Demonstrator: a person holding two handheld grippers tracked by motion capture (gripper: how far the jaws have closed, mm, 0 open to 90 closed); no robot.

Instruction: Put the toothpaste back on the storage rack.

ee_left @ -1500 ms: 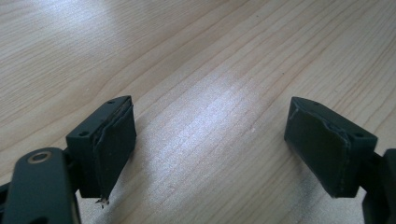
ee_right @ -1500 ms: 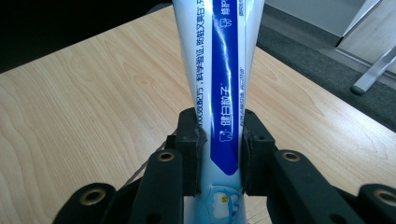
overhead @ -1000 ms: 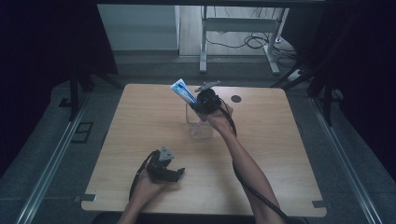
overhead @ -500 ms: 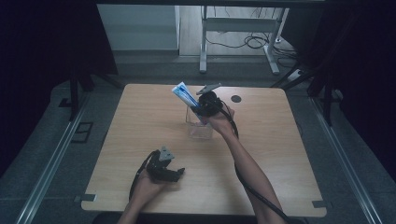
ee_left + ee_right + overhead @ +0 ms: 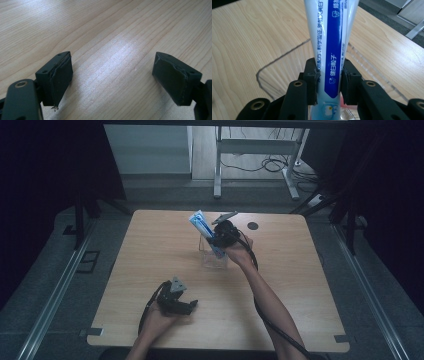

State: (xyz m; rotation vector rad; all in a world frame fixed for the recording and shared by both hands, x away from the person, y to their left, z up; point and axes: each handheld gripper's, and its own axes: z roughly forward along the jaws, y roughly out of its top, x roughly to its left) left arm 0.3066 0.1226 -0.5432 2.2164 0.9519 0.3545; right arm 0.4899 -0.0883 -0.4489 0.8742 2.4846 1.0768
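Nearest to the person, the left gripper (image 5: 189, 305) rests low on the wooden counter (image 5: 150, 250), close to the near edge. Its jaws stand spread wide with only bare wood between them, as the left gripper view makes plain, so it holds nothing. Farther out, near the middle of the counter, the right gripper (image 5: 329, 80) pinches a blue and white toothpaste tube (image 5: 329, 37). In the right gripper view the two black pads sit on each side of the tube, low on its body. The jaws have just been opening a little, with the tube between them, yet the pads look as if they touch it on both sides. In the high view the tube (image 5: 204, 229) leans up and to the left, and its lower end goes down into a clear box (image 5: 214, 258) that stands on the counter. So the step in hand looks like setting the tube into the box. The next move likely calls for opening the jaws more, so the tube can lean on the box wall, and then lifting the gripper straight up without knocking the box. Some things are hard to see. The clear box is faint, and only its edge lines show. The bottom end of the tube is hidden behind the gripper, so nobody can tell if it touches the box floor. The tube's top is cut off in the right gripper view.
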